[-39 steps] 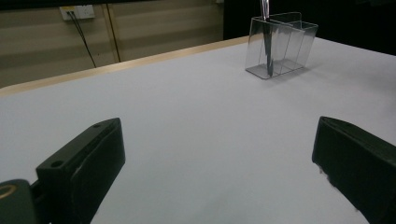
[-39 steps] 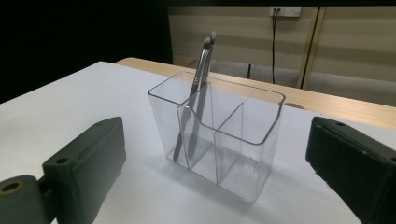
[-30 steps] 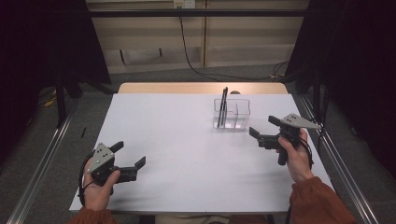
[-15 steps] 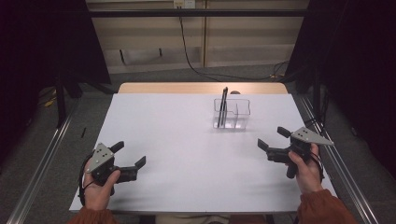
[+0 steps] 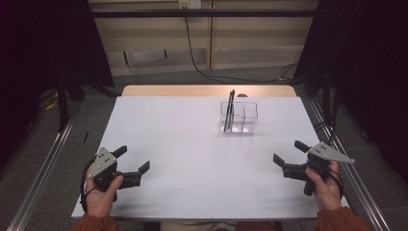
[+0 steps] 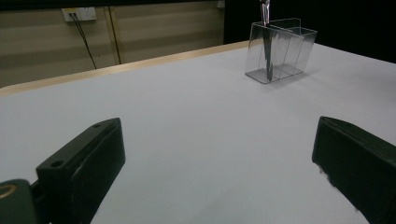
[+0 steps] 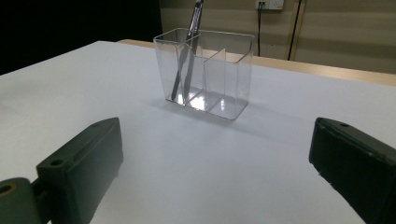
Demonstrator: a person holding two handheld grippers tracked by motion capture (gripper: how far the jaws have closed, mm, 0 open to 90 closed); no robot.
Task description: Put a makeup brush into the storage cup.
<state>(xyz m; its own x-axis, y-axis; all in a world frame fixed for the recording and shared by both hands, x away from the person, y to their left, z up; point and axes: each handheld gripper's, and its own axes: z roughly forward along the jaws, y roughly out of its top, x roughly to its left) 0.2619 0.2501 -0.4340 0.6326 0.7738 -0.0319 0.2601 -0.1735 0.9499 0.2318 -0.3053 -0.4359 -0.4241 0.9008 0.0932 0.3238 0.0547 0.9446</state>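
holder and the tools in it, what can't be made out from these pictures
- Tools: the right gripper view's top edge cuts off their upper ends, so what they are is unclear.
- Tool count: in the high view the tools are one thin dark line, too small to count.
- Holder: its clear walls blur in the high view, so the number of compartments is unclear there.
- Holder's far side: in the left gripper view the compartments overlap.

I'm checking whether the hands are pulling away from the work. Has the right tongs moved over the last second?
Yes. The right tongs has drawn back from the clear holder, toward the person and the table's right edge, open and empty.
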